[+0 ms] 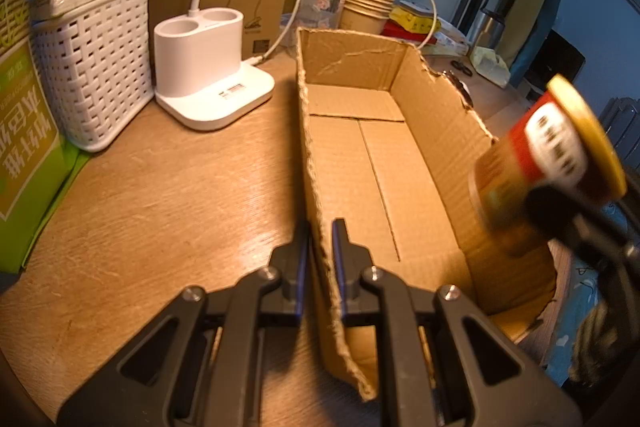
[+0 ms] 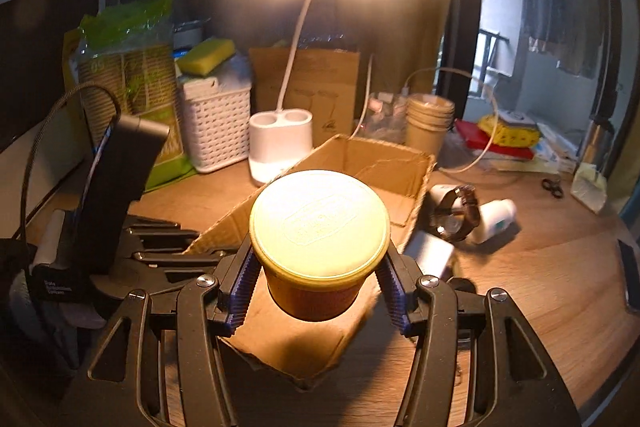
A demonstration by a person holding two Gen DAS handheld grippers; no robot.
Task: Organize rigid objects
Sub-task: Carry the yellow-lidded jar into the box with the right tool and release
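An open cardboard box lies on the wooden desk, empty inside. My left gripper is shut on the box's torn left wall, one finger on each side of the cardboard. My right gripper is shut on a jar with a yellow lid and a red label, holding it just below the lid above the box's near end. In the left wrist view the jar hangs tilted and blurred over the box's right wall. The left gripper's body shows at the left of the right wrist view.
A white lamp base and a white woven basket stand left of the box. Paper cups stand behind it. A wristwatch, a small white bottle and a white block lie on the desk right of the box.
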